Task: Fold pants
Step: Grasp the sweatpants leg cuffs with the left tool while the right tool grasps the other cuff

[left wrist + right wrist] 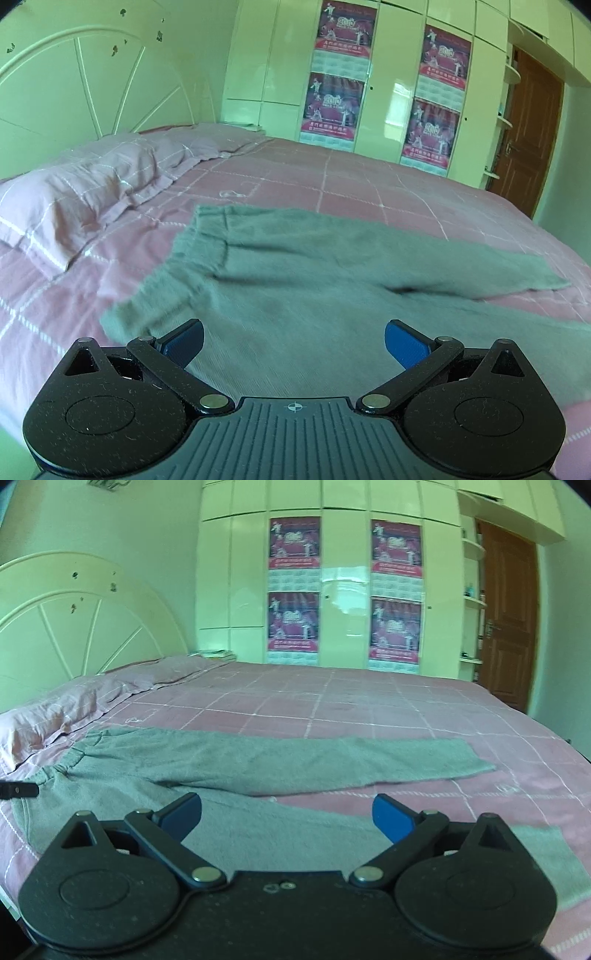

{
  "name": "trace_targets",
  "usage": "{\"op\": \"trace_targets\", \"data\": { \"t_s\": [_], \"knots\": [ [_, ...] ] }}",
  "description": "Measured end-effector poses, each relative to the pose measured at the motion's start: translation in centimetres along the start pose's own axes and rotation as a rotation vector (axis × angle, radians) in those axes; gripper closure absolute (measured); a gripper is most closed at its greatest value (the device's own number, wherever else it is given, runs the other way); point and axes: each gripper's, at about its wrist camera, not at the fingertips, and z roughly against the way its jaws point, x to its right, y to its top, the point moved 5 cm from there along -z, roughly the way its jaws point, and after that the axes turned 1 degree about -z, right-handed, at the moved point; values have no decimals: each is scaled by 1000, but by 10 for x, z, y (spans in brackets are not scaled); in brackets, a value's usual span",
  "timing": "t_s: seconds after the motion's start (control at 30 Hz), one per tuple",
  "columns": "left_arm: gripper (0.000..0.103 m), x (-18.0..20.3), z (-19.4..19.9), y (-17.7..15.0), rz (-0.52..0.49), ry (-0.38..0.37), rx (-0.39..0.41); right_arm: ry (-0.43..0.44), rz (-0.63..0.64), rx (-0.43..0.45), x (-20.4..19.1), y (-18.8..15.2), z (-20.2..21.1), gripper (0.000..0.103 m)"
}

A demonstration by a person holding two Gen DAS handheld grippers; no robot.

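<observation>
Grey-green pants [295, 280] lie spread flat on the pink checked bed, waistband to the left near the pillow, both legs running right. My left gripper [293, 343] is open and empty, hovering just above the near part of the pants by the waist end. In the right wrist view the pants [258, 760] show with the far leg stretched right and the near leg passing under my right gripper [286, 814], which is open and empty above that leg. A tip of the left gripper [18, 789] shows at the left edge.
A pink pillow [74, 199] lies left of the waistband below the white headboard [92, 85]. The pink bedspread [369, 701] stretches behind the pants. White wardrobes with posters [343, 590] and a brown door [509, 609] stand beyond the bed.
</observation>
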Motion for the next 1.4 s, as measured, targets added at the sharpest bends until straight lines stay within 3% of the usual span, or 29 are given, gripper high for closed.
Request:
{"op": "trace_targets", "data": {
  "t_s": [0.1, 0.27, 0.33, 0.37, 0.53, 0.6, 0.73, 0.8, 0.83, 0.87, 0.9, 0.97, 1.07, 1.17, 1.27, 1.37, 1.4],
  "knots": [
    [0, -31, -39, 34, -8, 6, 1, 29, 31, -14, 0, 27, -35, 25],
    [1, -73, -129, 93, -42, 25, -38, 53, 73, -28, -1, 67, -98, 30],
    [22, -89, -170, 108, -69, 34, -76, 63, 76, -39, -2, 78, -124, 32],
    [32, -96, -188, 112, -61, 17, -103, 69, 75, -51, -1, 82, -138, 35],
    [33, -122, -269, 110, -99, -34, -228, 103, 103, -120, 4, 86, -203, 47],
    [33, -127, -292, 110, -121, -63, -238, 131, 124, -157, 3, 84, -227, 55],
    [32, -132, -328, 114, -113, -172, -242, 201, 150, -226, 0, 80, -271, 57],
    [35, -128, -338, 114, -146, -214, -247, 236, 180, -263, -2, 78, -295, 58],
    [45, -128, -341, 115, -142, -237, -258, 256, 202, -286, -2, 77, -307, 58],
    [65, -129, -343, 117, -108, -290, -273, 271, 218, -300, -2, 76, -317, 61],
    [72, -129, -343, 119, -99, -313, -280, 281, 233, -308, -1, 76, -327, 64],
    [77, -124, -341, 120, -156, -333, -282, 305, 267, -335, -2, 75, -346, 67],
    [77, -122, -345, 120, -195, -343, -298, 356, 308, -400, 0, 70, -369, 73],
    [73, -124, -351, 118, -178, -365, -321, 384, 394, -478, -4, 59, -383, 71],
    [65, -121, -356, 117, -212, -365, -306, 373, 469, -472, -5, 54, -390, 62],
    [66, -119, -354, 114, -221, -368, -295, 347, 492, -462, -1, 55, -396, 41],
    [67, -119, -353, 113, -224, -370, -293, 361, 475, -483, 1, 55, -401, 43]
  ]
}}
